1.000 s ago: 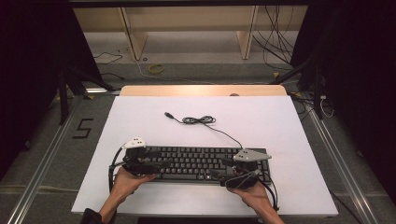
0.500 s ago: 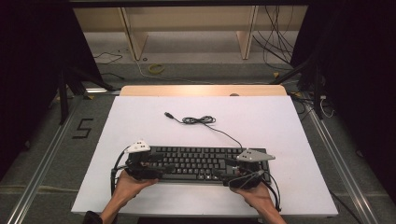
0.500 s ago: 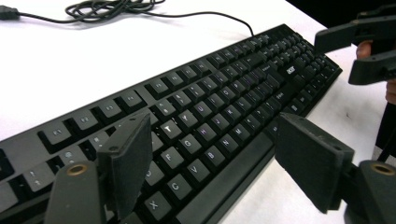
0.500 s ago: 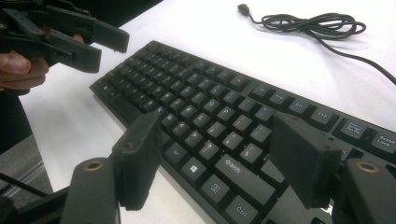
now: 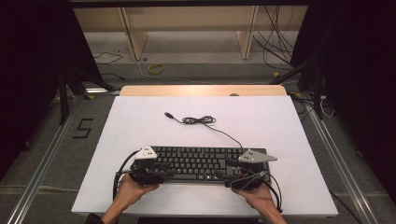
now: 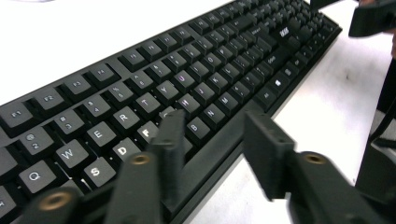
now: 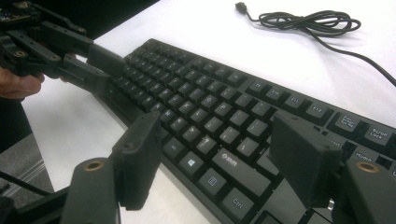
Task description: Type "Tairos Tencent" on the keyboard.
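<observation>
A black keyboard [image 5: 201,163] lies flat near the front edge of the white table [image 5: 280,121], and its cable [image 5: 201,120] coils behind it. My left gripper [image 5: 163,173] is at the keyboard's left end and points along it. In the left gripper view its jaws [image 6: 214,120] straddle the keyboard's [image 6: 187,79] front edge, one over the keys and one over bare table. They have just been closing, and a gap still shows. My right gripper [image 5: 232,176] is at the right end. Its jaws [image 7: 219,123] stand wide across the front edge of the keyboard [image 7: 210,107].
The coiled cable [image 7: 308,21] ends in a loose plug [image 5: 167,114] mid-table. Wooden shelving [image 5: 187,28] stands beyond the table's far edge. Loose cables lie on the floor behind, and metal rails [image 5: 42,168] run along both sides.
My left gripper has edged a little to the right and nearer, over the keyboard's left end. The right gripper and the keyboard have stayed where they were.
</observation>
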{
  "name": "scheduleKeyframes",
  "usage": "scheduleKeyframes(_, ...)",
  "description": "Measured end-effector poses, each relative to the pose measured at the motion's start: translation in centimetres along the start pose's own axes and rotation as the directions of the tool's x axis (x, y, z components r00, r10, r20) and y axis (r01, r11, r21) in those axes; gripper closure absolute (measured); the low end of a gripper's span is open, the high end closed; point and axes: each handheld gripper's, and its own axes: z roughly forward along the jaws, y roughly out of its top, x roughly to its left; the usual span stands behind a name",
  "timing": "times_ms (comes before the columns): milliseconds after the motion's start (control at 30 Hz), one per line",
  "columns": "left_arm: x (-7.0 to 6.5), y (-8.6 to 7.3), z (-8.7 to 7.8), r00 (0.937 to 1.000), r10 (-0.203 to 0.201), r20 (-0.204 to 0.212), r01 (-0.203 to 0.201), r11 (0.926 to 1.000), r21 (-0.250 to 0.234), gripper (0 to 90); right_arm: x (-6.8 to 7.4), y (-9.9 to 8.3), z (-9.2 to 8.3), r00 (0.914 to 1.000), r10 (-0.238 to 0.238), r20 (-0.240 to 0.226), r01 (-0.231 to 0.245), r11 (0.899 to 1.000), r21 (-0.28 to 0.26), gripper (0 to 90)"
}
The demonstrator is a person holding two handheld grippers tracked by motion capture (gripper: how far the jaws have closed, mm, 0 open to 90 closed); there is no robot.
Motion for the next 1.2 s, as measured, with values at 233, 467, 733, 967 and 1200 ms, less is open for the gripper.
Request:
scheduleKeyframes(233, -0.4, -0.3, 0.7, 0.9996, 0.026, -0.005, -0.026, 0.9979, 0.059, 82.0, 0.0, -0.1, 0.0, 1.0, -0.001, -0.001, 0.001, 1.0, 0.004, 35.2)
scheduleKeyframes(467, -0.5, -0.4, 1.1, 0.9991, 0.036, -0.021, -0.034, 0.9952, 0.092, 89.3, 0.1, -0.1, 0.0, 1.0, -0.002, -0.003, 0.002, 1.0, 0.005, 35.2)
scheduleKeyframes(733, -0.5, -0.5, 1.5, 0.9989, 0.032, -0.033, -0.027, 0.992, 0.123, 89.4, 0.0, -0.1, -0.2, 1.0, -0.002, -0.003, 0.002, 1.0, 0.001, 35.2)
scheduleKeyframes(967, -0.4, -0.5, 1.7, 0.9987, 0.029, -0.043, -0.022, 0.9897, 0.141, 89.4, 0.0, -0.2, -0.2, 1.0, 0.0, -0.005, 0.0, 1.0, 0.003, 35.2)
scheduleKeyframes(1200, -0.3, -0.6, 2.1, 0.9987, 0.014, -0.05, -0.006, 0.9891, 0.147, 89.6, 0.1, -0.2, -0.2, 1.0, 0.003, -0.008, -0.003, 1.0, 0.005, 35.2)
